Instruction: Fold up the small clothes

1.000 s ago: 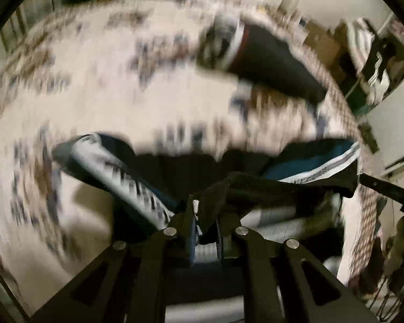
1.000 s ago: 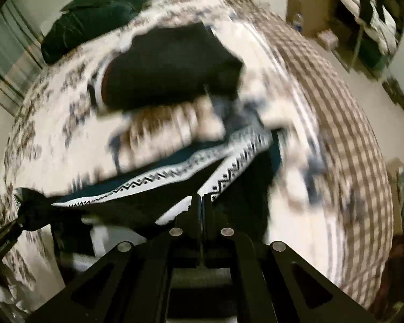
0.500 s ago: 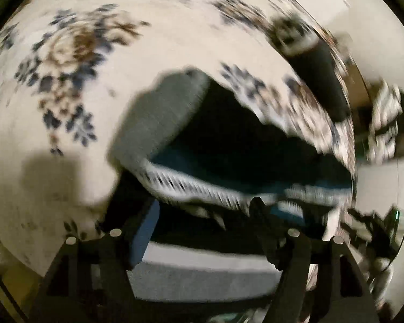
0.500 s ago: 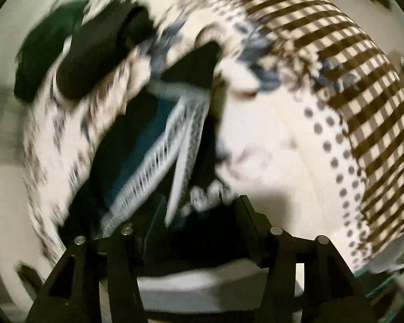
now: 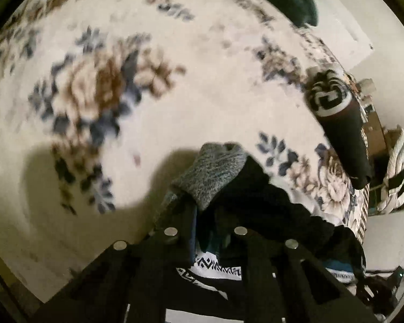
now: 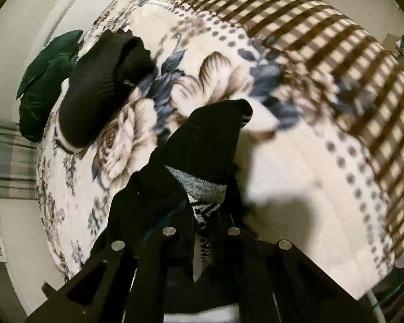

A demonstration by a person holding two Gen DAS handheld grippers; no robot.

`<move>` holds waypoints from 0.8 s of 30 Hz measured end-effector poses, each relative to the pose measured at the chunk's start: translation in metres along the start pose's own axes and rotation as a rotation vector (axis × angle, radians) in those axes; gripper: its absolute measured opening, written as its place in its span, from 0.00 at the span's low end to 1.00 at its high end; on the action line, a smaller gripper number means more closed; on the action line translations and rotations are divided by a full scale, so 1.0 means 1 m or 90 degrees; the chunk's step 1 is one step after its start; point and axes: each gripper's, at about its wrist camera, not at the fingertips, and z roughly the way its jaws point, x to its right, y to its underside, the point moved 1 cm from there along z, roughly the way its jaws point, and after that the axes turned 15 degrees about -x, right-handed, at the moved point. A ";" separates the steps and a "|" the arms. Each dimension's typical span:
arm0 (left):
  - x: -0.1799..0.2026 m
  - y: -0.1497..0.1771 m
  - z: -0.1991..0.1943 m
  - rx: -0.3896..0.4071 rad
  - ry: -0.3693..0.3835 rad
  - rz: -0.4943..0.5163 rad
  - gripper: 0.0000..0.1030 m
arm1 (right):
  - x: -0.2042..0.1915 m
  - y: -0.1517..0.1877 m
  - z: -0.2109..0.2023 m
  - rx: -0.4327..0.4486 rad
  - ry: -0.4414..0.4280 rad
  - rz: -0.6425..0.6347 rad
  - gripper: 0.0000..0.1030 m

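Bed with cream blanket, blue-brown floral print, brown check border fills both views. Dark green cushion sits at its far edge.

Finished pile: folded black knit garment with white patterned band, lying flat on the blanket, well apart from the work piece. Same item shows in the right view, upper left.

Work piece: black sock-like garment with grey heathered section and white-black zigzag trim, bunched low at the near edge of the bed, one end under each tool. Grey end points away from the left tool; black end sticks out past the right tool.

Left tool: jaws pressed nearly together, pinching the garment's grey/trim edge. Right tool: same, clamped on the zigzag trim strip.

Read: fold in progress, both ends gripped, piece not yet laid flat.

Risks:
- Grips look thin, on trim only. A pull apart could slip one end out and the fold collapses.
- Fabric is bunched between the tools; setting it down like this leaves a crooked, lumpy fold.
- Piece sits close to the bed's near edge; a loose release could drop it off.
- Heavy blur, edge alignment can't be checked.
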 end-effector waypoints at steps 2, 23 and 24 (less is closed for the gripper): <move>-0.004 -0.001 -0.008 0.009 -0.014 0.018 0.08 | 0.008 0.016 -0.009 -0.005 -0.001 0.009 0.07; 0.074 -0.021 -0.011 -0.040 0.024 0.137 0.51 | -0.065 0.030 -0.031 -0.025 0.113 -0.193 0.48; 0.083 -0.022 0.000 -0.050 0.011 0.150 0.51 | -0.086 0.031 -0.014 -0.054 0.087 -0.220 0.48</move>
